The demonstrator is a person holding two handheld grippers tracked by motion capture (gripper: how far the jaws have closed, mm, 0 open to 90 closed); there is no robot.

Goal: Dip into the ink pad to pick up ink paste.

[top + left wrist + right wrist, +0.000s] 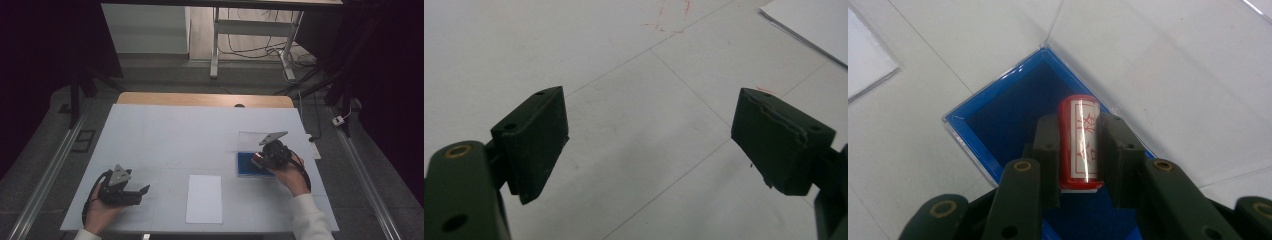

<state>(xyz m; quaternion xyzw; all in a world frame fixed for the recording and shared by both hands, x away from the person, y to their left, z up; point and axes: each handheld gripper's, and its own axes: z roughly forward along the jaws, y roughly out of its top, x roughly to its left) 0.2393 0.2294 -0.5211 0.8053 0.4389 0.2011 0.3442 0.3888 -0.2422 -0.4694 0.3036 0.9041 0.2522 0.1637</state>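
The white table [165, 135] carries a sheet [204, 198] at 6 o'clock. The right gripper [1079, 145] clamps a red stamp [1078, 142] over the blue box [1003, 115]; the left gripper [649, 145] gapes wide.

Only readable bit I can find is on the red stamp [1079, 142] sitting mid-frame in the right gripper view: its white label carries two red Chinese characters, stacked along the barrel. They look like 合格, but glare washes over part of them so I wouldn't swear to it. The red scribbles [672, 17] on the surface, top middle of the left gripper view, aren't letters I can make out.
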